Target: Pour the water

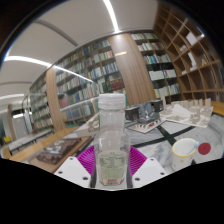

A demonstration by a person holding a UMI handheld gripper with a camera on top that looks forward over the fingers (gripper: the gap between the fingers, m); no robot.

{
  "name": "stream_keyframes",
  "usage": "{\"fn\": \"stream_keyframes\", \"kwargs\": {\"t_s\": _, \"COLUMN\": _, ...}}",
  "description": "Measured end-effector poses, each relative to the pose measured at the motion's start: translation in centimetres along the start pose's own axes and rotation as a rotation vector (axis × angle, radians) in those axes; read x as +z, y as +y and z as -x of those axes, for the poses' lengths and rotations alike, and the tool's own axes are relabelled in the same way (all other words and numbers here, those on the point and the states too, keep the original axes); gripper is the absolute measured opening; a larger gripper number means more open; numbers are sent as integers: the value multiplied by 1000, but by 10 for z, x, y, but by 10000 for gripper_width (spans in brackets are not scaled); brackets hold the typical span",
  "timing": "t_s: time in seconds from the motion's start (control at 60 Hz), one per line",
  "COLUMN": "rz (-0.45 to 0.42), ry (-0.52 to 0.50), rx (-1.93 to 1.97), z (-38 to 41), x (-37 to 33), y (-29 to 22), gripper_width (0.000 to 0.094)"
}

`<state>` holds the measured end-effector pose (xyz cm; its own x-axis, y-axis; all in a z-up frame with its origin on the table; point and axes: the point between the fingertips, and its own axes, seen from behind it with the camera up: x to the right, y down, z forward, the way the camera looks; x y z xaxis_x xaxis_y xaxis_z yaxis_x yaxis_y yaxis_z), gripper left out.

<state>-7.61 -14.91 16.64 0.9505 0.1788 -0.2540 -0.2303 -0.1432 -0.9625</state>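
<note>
The claw (112, 168) has the bottle (112, 140) right between its fingers (70, 170), the purple pads (88, 158) pressing in on both sides of the clear plastic body, so it is closed on the bottle and holding it. The bottle stands upright, white cap (113, 100) on top, and its lower part looks filled with water. Off to the right of the claw and a little ahead, a small white cup (185, 149) sits on the white desk (170, 135), well apart from the bottle. Just beside that cup, farther right, there is a small red object (205, 147). Beyond the fingers, bookshelves (95, 80) run across the room, packed with books.
</note>
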Motion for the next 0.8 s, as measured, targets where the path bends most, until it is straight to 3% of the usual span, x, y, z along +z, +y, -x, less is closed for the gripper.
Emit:
{"fn": "stream_keyframes", "kwargs": {"t_s": 0.133, "rz": -81, "ry": -160, "rx": 379, "z": 18, "x": -13, "y": -75, "gripper_width": 407}}
{"fn": "stream_keyframes", "kwargs": {"t_s": 0.25, "rz": -104, "ry": -380, "rx": 886, "z": 22, "x": -25, "y": -130, "gripper_width": 403}}
{"fn": "stream_keyframes", "kwargs": {"t_s": 0.4, "rz": -130, "ry": -542, "rx": 1432, "z": -31, "x": -9, "y": -148, "gripper_width": 401}}
{"fn": "stream_keyframes", "kwargs": {"t_s": 0.617, "rz": -113, "ry": -521, "rx": 1856, "z": -93, "x": 3, "y": -100, "gripper_width": 405}}
{"fn": "stream_keyframes", "kwargs": {"t_s": 0.8, "rz": -89, "ry": -466, "rx": 1885, "z": -99, "x": 10, "y": -80, "gripper_width": 406}}
